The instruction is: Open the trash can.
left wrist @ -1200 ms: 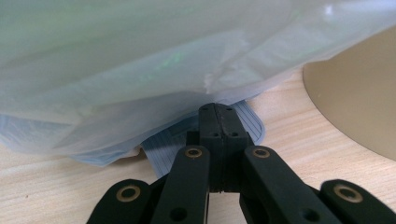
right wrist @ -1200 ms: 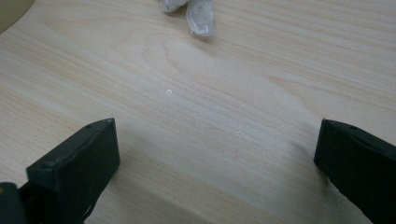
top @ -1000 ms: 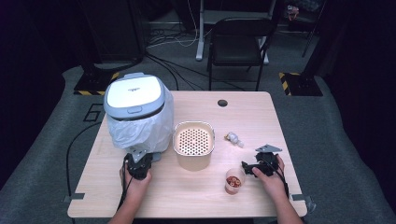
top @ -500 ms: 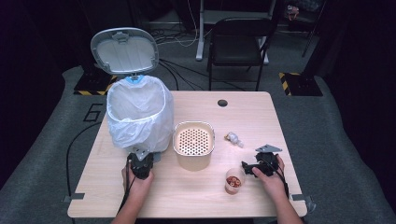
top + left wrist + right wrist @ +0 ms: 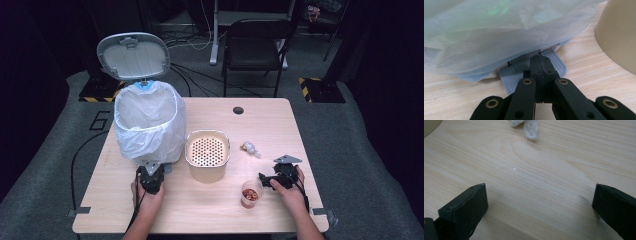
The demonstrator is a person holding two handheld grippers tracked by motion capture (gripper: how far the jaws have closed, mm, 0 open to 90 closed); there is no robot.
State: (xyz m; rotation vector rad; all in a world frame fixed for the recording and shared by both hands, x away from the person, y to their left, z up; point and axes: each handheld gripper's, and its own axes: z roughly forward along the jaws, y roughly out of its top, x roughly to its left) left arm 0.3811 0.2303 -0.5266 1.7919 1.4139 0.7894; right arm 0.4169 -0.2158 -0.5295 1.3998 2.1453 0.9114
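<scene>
A pedal bin (image 5: 147,122) lined with a white bag stands at the table's left, its grey lid (image 5: 133,55) raised upright. My left gripper (image 5: 151,170) sits at the bin's foot. In the left gripper view its jaws (image 5: 540,61) are shut and rest on the grey ribbed pedal (image 5: 509,75), under the hanging bag (image 5: 499,32). My right gripper (image 5: 272,176) lies on the table at the right, open, with bare wood between its fingers (image 5: 540,195). A crumpled clear wrapper (image 5: 530,128) lies ahead of it. A small cup (image 5: 249,193) holding brownish bits stands just left of the right gripper.
A beige tub (image 5: 207,152) with a perforated insert stands mid-table, right of the bin; its wall (image 5: 621,37) is close to the left gripper. The wrapper (image 5: 249,148) lies between tub and right gripper. A cable hole (image 5: 238,110) marks the table's far side, and a chair (image 5: 255,45) stands behind.
The bin's lid, shut one second ago, has swung up and stays open. Both grippers have kept their places.
</scene>
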